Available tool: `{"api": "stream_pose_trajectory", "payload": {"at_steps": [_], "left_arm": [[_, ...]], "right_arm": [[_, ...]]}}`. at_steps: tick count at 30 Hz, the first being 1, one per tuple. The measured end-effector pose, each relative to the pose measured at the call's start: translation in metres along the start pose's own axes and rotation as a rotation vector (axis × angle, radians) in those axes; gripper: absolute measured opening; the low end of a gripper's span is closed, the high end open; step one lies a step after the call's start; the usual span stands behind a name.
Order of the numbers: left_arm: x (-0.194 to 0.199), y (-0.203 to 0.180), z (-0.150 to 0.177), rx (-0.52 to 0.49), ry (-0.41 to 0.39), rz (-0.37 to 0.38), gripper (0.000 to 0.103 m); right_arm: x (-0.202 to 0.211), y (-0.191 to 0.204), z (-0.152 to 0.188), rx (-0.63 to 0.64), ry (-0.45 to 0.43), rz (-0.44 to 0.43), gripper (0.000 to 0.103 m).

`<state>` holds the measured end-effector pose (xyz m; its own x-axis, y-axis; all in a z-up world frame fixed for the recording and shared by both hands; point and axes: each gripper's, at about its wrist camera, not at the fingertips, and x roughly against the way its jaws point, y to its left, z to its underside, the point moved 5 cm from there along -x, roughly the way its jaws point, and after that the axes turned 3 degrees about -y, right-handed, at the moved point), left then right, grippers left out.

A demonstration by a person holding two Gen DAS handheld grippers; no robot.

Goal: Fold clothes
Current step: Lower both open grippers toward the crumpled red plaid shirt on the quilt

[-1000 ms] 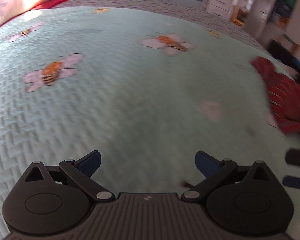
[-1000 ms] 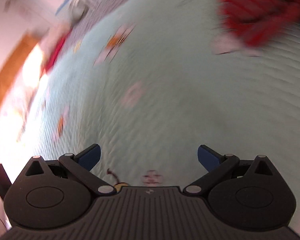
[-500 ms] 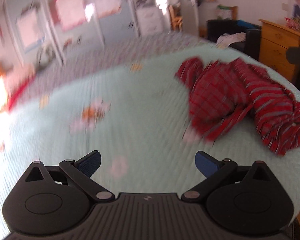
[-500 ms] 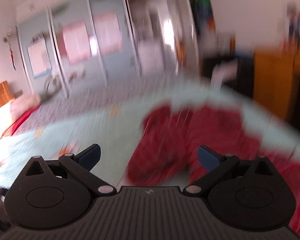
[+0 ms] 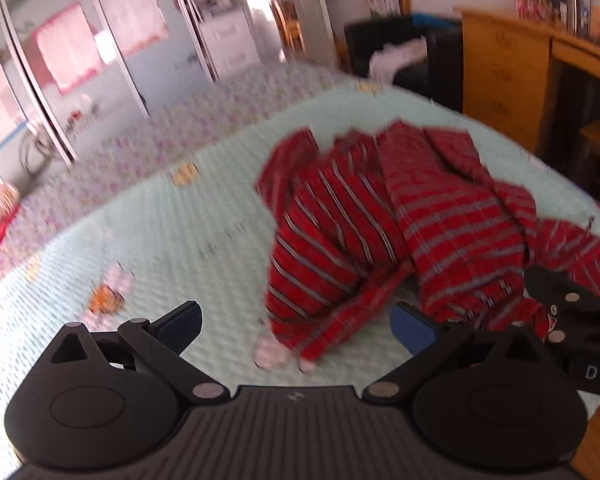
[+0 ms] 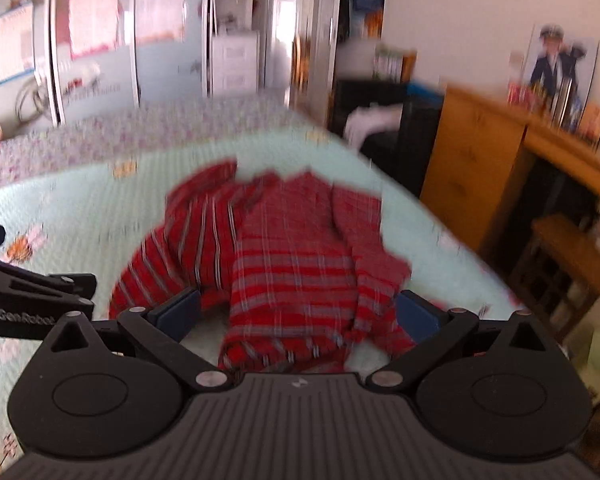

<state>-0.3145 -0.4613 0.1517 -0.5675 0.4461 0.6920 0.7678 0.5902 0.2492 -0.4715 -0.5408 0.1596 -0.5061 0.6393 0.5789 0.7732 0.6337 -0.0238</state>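
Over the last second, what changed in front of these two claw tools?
Both swung up from the bedspread toward the red striped shirt, which now fills the middle of each view. The left gripper and right gripper took hold of nothing. Both stayed open, and the shirt stayed crumpled.

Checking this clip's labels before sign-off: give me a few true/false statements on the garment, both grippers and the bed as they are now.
1. The red striped shirt lies crumpled on the mint quilted bedspread. True.
2. The left gripper is shut on the shirt. False: its jaws are open, holding nothing.
3. The right gripper is open. True.
4. The shirt is folded into a neat rectangle. False: it is bunched and unfolded.
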Motion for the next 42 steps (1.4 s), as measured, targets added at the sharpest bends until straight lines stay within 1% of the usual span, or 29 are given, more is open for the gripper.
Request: {"api": "stream_pose_trajectory", "payload": {"at_steps": [3, 6, 9, 15, 21, 26, 32, 34, 37, 39, 41, 42], "left_arm": [[-0.016, -0.008, 0.003, 0.005, 0.041, -0.002, 0.103], [-0.021, -0.01, 0.006, 0.026, 0.05, 0.012, 0.103], [-0.023, -0.014, 0.005, 0.017, 0.045, 0.008, 0.103], [-0.026, -0.019, -0.001, -0.042, 0.045, -0.017, 0.103], [-0.035, -0.022, -0.007, -0.096, 0.047, -0.048, 0.103], [-0.05, -0.031, -0.011, -0.142, 0.034, -0.039, 0.103], [-0.069, -0.037, -0.012, -0.154, 0.031, 0.016, 0.103], [-0.077, -0.036, -0.012, -0.161, 0.03, 0.039, 0.103], [-0.087, -0.033, -0.012, -0.189, 0.013, 0.056, 0.103], [-0.093, -0.03, -0.014, -0.188, -0.001, 0.054, 0.103], [-0.099, -0.026, -0.018, -0.154, -0.011, 0.069, 0.103], [-0.103, -0.023, -0.02, -0.126, -0.005, 0.06, 0.103]], "right_arm": [[-0.004, -0.003, 0.008, 0.004, 0.029, 0.005, 0.102], [-0.008, -0.007, 0.012, -0.006, 0.039, 0.009, 0.102], [-0.011, -0.011, 0.015, -0.018, 0.049, 0.01, 0.102], [-0.018, -0.011, 0.017, -0.033, 0.053, -0.012, 0.102], [-0.031, -0.011, 0.021, -0.055, 0.083, -0.029, 0.102], [-0.043, -0.021, 0.025, -0.065, 0.088, -0.044, 0.102], [-0.066, -0.049, 0.032, -0.16, 0.134, -0.07, 0.102], [-0.07, -0.057, 0.034, -0.192, 0.134, -0.104, 0.102], [-0.073, -0.071, 0.037, -0.254, 0.104, -0.175, 0.102], [-0.076, -0.081, 0.038, -0.304, 0.079, -0.196, 0.102], [-0.078, -0.09, 0.039, -0.352, 0.049, -0.209, 0.102], [-0.079, -0.093, 0.039, -0.369, 0.032, -0.22, 0.102]]}}
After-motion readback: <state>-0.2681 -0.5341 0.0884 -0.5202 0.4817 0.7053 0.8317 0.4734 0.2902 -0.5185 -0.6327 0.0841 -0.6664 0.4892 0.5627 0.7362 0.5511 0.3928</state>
